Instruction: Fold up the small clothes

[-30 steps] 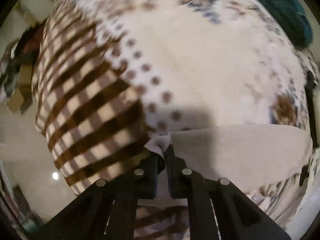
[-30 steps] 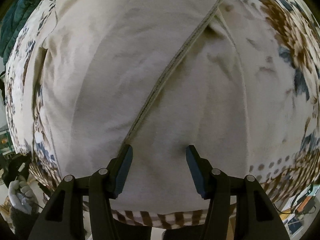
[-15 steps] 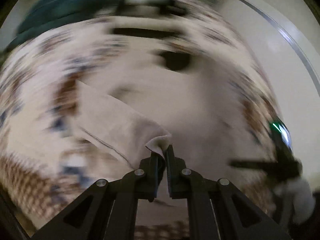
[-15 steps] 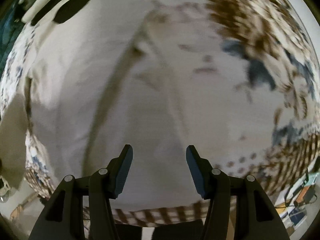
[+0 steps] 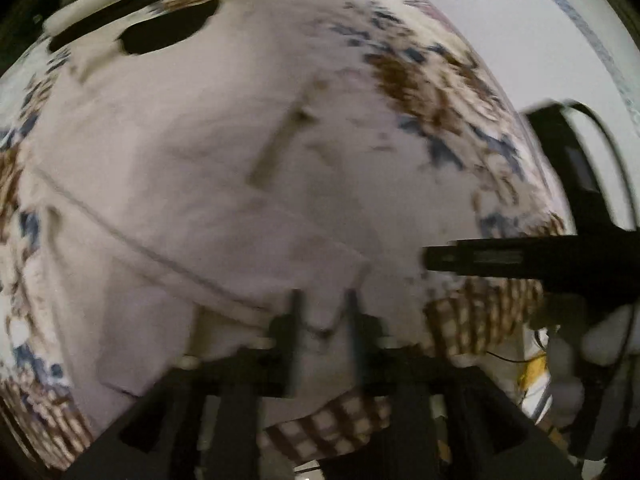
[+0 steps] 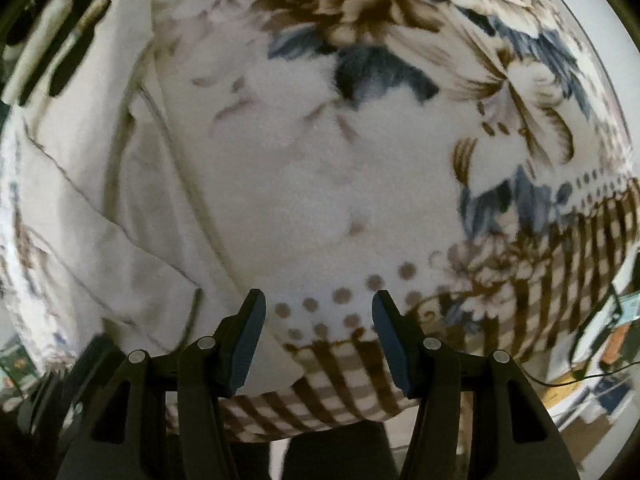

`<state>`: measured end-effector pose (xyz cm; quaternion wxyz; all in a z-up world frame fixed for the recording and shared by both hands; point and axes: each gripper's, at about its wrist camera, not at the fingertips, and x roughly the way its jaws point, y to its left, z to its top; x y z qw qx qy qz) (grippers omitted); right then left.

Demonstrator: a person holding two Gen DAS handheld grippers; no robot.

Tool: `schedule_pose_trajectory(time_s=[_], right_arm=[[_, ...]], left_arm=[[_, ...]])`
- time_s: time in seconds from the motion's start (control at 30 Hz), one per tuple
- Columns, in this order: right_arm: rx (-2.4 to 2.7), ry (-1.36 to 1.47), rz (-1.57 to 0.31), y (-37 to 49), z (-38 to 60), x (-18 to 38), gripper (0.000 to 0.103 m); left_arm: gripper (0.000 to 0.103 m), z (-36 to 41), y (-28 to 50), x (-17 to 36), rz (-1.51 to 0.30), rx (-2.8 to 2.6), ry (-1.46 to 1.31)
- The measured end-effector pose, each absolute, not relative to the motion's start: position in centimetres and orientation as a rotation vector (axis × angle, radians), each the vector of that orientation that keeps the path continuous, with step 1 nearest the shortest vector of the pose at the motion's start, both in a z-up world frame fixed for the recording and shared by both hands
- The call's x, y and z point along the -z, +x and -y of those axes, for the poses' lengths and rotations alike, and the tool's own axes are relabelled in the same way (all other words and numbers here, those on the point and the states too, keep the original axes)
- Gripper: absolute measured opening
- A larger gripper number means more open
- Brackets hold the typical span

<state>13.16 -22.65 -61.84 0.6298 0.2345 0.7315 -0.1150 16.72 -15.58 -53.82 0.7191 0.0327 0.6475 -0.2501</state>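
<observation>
A cream-white small garment [image 5: 224,184] lies spread on a floral blanket [image 5: 424,84]; one flap is folded over its near part. My left gripper [image 5: 322,308] hovers just over the folded corner, its jaws a little apart with nothing between them; the view is blurred. In the right wrist view the garment [image 6: 100,216] lies at the left. My right gripper [image 6: 316,312] is open and empty over the bare blanket [image 6: 360,160], right of the garment. The right gripper also shows in the left wrist view [image 5: 520,260] as a dark bar.
A black-and-white patterned cloth [image 5: 132,20] lies at the far edge of the blanket. The blanket's brown checked border [image 6: 520,300] marks its near edge. A white wall [image 5: 520,20] stands behind at the right. Clutter [image 6: 608,340] lies beyond the blanket's right edge.
My left gripper carried the garment's corner across, laid the flap down and opened off it. My right gripper moved right, off the garment, over the bare blanket.
</observation>
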Motion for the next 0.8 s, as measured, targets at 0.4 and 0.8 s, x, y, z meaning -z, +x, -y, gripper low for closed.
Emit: schedule_pose_trajectory(time_s=[0.4, 0.8], right_arm=[[-0.028, 0.66, -1.662, 13.6, 19.3, 63.0, 0.012], [0.065, 0.622, -1.704, 10.3, 23.1, 61.0, 0.052]], left_arm=[[0.079, -3.7, 19.0, 55.4, -1.502, 0.007, -0.069], [0.077, -6.2, 13.5, 60.8, -1.709, 0.123, -0.161]])
